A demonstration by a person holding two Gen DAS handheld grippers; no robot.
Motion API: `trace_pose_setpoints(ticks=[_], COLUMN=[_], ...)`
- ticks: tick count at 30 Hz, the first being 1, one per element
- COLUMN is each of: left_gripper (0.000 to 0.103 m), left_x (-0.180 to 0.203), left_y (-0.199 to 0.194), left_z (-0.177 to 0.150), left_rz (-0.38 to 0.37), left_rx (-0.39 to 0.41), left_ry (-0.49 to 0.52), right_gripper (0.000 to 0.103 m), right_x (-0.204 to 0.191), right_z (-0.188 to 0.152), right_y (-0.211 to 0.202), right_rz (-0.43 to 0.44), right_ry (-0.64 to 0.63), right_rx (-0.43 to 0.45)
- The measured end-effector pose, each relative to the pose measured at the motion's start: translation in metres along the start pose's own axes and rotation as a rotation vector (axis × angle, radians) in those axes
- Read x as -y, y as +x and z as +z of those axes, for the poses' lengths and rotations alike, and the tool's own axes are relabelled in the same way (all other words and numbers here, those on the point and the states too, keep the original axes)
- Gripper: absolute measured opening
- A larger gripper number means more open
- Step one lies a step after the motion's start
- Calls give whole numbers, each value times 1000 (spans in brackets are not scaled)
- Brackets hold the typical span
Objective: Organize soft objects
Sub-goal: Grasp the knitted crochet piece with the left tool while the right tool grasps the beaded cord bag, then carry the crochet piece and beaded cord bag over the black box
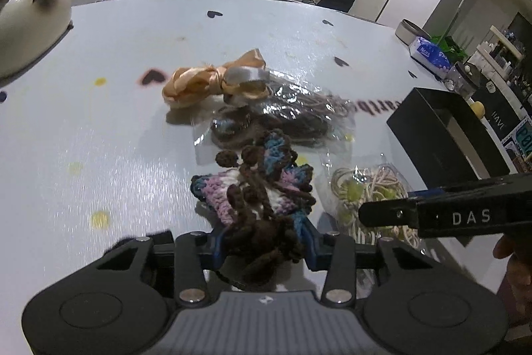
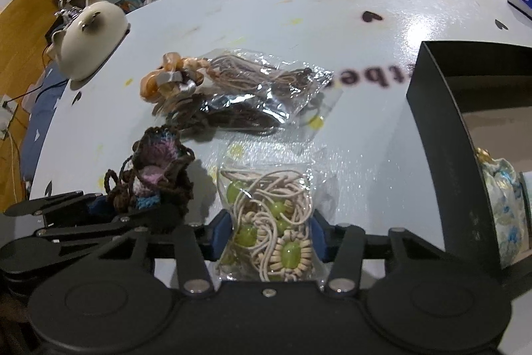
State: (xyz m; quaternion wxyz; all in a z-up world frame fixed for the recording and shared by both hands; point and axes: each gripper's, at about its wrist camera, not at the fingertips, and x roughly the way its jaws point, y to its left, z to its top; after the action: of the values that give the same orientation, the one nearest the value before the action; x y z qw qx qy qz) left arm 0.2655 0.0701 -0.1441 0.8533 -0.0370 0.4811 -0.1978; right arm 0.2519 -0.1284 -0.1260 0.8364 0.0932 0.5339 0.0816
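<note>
My left gripper (image 1: 262, 250) is shut on a crocheted piece (image 1: 256, 188) of brown, pink, white and blue yarn; it also shows in the right wrist view (image 2: 156, 178). My right gripper (image 2: 271, 233) is shut on a clear bag of cream cord and green beads (image 2: 269, 215), seen in the left wrist view (image 1: 369, 198) beside the crochet. Farther back lie an orange ribbon bow (image 1: 212, 82) and clear bags of brown cord (image 2: 252, 92). An open black box (image 2: 442, 128) stands to the right with a blue-patterned fabric item (image 2: 505, 205) inside.
A cream ceramic cat figure (image 2: 89, 39) stands at the table's far left. A round tin (image 1: 409, 30) and a tissue pack (image 1: 429, 54) sit at the far right edge. The pale table (image 1: 116, 122) has heart and dot marks.
</note>
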Motion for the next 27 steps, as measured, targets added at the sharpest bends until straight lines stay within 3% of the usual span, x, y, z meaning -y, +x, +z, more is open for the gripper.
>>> trace_pose_setpoints(ticks=[6, 15, 22, 27], left_gripper=[43, 43, 43, 43], left_x=[4, 17, 45, 80], left_y=[-16, -60, -82, -79], left_z=[-10, -5, 2, 10], left_rz=[14, 40, 39, 24], left_rx=[27, 168, 252, 272], left_ry=[-33, -85, -124, -128], right_gripper=[50, 50, 50, 50], right_x=[-3, 4, 27, 59], right_z=[-8, -15, -16, -11], right_y=[-16, -62, -100, -116], right_rz=[19, 82, 100, 86], right_ry=[-27, -63, -82, -68], right_rx=[42, 227, 326, 337])
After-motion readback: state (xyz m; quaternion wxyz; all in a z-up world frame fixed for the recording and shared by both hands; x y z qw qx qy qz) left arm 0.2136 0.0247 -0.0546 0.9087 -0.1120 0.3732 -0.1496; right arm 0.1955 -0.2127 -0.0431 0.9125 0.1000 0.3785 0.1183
